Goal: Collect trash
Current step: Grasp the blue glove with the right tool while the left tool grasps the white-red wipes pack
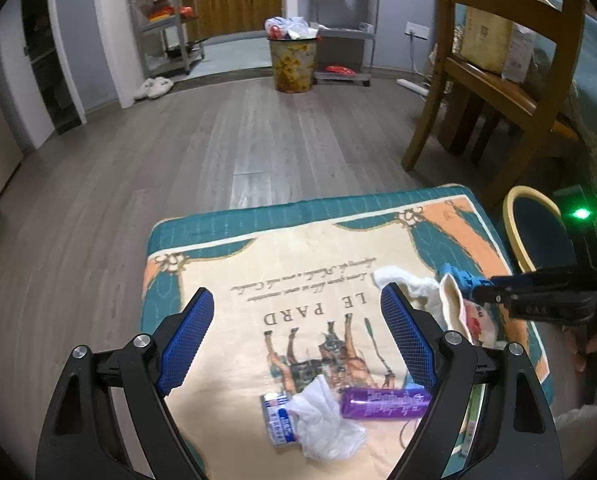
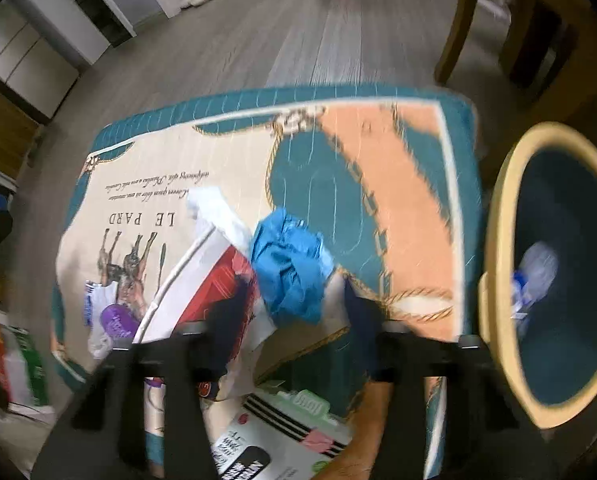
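Trash lies on a printed cloth [image 1: 298,248] marked LE PARD. My left gripper [image 1: 300,320] hangs open above it, nothing between its blue pads. Just below it lie a purple tube [image 1: 384,402], crumpled clear plastic [image 1: 326,424] and a small blue-white pack [image 1: 278,420]. To the right, my right gripper [image 2: 296,306] is shut on a crumpled blue wrapper [image 2: 290,264], its dark fingers on either side; the left wrist view shows the blue wrapper [image 1: 454,274] at its tips. A white tissue [image 2: 214,208] and a red-white package [image 2: 202,280] lie beside it.
A teal bin with a yellow rim [image 2: 502,240] stands right of the cloth, some trash at its bottom. A wooden chair [image 1: 498,80] is behind it. Across the wooden floor stand a full floral bin [image 1: 292,64], shelves and slippers [image 1: 152,88]. Printed packets [image 2: 282,432] lie nearest me.
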Tool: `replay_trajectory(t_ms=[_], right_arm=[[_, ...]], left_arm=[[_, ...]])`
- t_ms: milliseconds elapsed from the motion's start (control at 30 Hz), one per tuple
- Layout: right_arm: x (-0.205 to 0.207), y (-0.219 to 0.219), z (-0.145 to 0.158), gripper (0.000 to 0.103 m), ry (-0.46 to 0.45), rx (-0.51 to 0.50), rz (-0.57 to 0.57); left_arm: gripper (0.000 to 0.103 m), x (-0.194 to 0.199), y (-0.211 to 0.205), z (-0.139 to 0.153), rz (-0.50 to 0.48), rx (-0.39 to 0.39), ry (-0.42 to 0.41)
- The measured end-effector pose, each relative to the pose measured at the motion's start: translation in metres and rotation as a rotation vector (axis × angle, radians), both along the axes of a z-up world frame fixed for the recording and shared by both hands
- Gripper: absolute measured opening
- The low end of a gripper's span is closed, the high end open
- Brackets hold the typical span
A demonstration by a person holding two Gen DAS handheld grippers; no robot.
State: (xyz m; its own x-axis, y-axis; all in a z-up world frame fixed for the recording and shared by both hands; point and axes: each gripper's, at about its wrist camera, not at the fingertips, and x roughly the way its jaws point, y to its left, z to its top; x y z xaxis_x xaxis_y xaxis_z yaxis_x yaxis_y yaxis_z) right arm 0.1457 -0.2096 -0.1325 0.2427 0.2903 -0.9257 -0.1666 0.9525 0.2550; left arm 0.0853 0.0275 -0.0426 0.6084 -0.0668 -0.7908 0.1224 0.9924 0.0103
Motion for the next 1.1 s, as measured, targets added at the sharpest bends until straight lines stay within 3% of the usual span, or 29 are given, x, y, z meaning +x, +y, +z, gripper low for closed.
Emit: replay_trajectory(t_ms=[167, 567, 767, 833, 900, 967, 1033, 1100], right_arm=[[0.002, -0.017, 0.020, 0.015, -0.053, 0.042, -0.042], [-0.002, -0.064, 0.049, 0.014, -0.128, 0.072, -0.079], [-0.004, -0.082, 0.055, 0.014, -0.148, 0.069, -0.070], [-0.005, -0.086, 0.057, 0.014, -0.153, 0.070, -0.070], [-0.005, -0.093, 0.059, 0.014, -0.157, 0.076, -0.073], [-0.005, -0.098, 0.061, 0.014, -0.163, 0.082, -0.076], [-0.006, -0.101, 0.064, 0.014, -0.171, 0.085, -0.078], [-0.006, -0.105, 0.066, 0.014, -0.176, 0.095, -0.085]], left_arm=[[0.086, 0.004, -0.021, -0.008, -0.039, -0.014, 0.029], [0.085, 0.017, -0.111, -0.046, -0.203, -0.041, 0.167], [0.066, 0.027, -0.130, -0.065, -0.202, -0.073, 0.256], [0.047, 0.029, -0.133, -0.071, -0.200, -0.067, 0.282], [0.032, 0.030, -0.136, -0.074, -0.207, -0.049, 0.287], [0.027, 0.029, -0.140, -0.074, -0.220, -0.039, 0.287], [0.016, 0.029, -0.143, -0.068, -0.225, -0.024, 0.262], [0.014, 0.028, -0.145, -0.058, -0.230, -0.010, 0.219]])
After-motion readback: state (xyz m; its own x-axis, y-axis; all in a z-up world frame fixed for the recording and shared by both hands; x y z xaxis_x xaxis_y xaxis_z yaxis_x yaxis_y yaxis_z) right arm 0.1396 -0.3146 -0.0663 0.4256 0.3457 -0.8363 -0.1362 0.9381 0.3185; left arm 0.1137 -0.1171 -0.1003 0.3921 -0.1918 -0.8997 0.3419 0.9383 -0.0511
